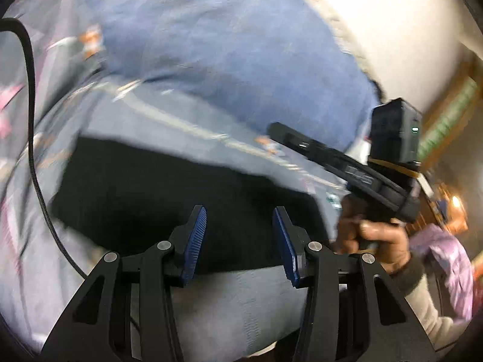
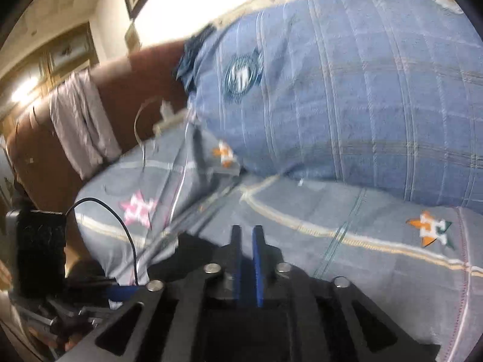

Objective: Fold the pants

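We see the bedspread (image 1: 99,138) under everything, with the black pants (image 1: 169,187) lying flat on it, long axis running left to right across the left wrist view. The pants lie just ahead of and below the left gripper (image 1: 240,220), the nearer of the 2; its jaws stand spread, nothing between. The right gripper (image 2: 247,233) shows jaws nearly together, a narrow gap, seemingly empty.

One black pair of pants (image 1: 157,187), one blue pillow (image 2: 347,90), two grippers, left (image 1: 240,241) and right (image 2: 247,259), three star patches.
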A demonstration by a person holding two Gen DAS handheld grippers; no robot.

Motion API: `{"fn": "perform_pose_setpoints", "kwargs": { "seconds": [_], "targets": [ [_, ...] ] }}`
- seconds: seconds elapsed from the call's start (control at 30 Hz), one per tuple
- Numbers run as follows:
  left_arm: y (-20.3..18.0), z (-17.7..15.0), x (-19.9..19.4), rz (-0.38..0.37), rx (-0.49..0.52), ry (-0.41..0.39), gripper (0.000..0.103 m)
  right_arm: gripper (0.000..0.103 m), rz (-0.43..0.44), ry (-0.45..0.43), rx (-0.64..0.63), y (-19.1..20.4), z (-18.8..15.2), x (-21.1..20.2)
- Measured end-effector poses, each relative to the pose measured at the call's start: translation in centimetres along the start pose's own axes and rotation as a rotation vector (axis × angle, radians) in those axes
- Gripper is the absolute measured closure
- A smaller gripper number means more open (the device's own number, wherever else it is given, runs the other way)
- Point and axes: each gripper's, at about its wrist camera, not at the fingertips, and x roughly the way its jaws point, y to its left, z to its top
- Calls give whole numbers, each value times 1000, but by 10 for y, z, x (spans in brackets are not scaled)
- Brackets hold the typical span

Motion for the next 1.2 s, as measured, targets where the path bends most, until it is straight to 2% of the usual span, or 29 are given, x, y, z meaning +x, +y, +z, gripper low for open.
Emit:
{"fn": "perform_pose_setpoints", "kwargs": {
  "seconds": [0.03, 0.07, 0.13, 0.17, 0.2, 0.23, 0.33, 0.47, 0.67, 0.77, 0.8, 0.83, 0.9, 0.97, 1.03, 1.17, 1.2],
  "targets": [
    [9, -4, -7, 36, -25, -12, 58, 63, 9, 24, -12, 3, 0, 9],
    [20, -7, -13, 76, -47, -27, 58, 60, 23, 47, -32, 6, 0, 18],
    [36, -11, -20, 136, -96, -40, 48, 60, 56, 92, -67, 16, 6, 45],
    [45, -12, -22, 155, -137, -45, 38, 60, 74, 115, -80, 20, 7, 57],
    [53, -12, -23, 167, -174, -53, 32, 60, 93, 145, -93, 22, 7, 69],
    [63, -13, -24, 180, -228, -59, 31, 60, 100, 181, -110, 24, 7, 83],
    [77, -17, -18, 184, -296, -39, 26, 60, 89, 272, -177, 32, 8, 119],
    [84, -21, 9, 189, -334, 43, 25, 57, 107, 345, -264, 39, 11, 148],
    [84, -7, 23, 187, -326, -26, 16, 56, 148, 448, -306, 43, 6, 187],
    [86, -2, 25, 163, -330, -50, 11, 57, 191, 417, -246, 38, 5, 195],
    [86, -2, 24, 150, -325, -55, 11, 65, 203, 404, -229, 36, 4, 196],
    [85, 0, 24, 134, -317, -56, 15, 68, 202, 396, -229, 37, 4, 194],
    [83, 5, 23, 107, -295, -54, 57, 86, 209, 355, -248, 45, 5, 184],
    [67, 9, 14, 100, -218, -81, 67, 89, 200, 305, -258, 48, 9, 168],
    [44, 11, -1, 74, -127, -121, 72, 90, 207, 211, -219, 46, 17, 133],
    [-19, 18, -22, -28, 77, -164, 72, 91, 229, -6, -98, 20, 26, 45],
    [-34, 17, -23, -50, 133, -165, 72, 91, 223, -82, -53, 7, 23, 11]
  ]
}}
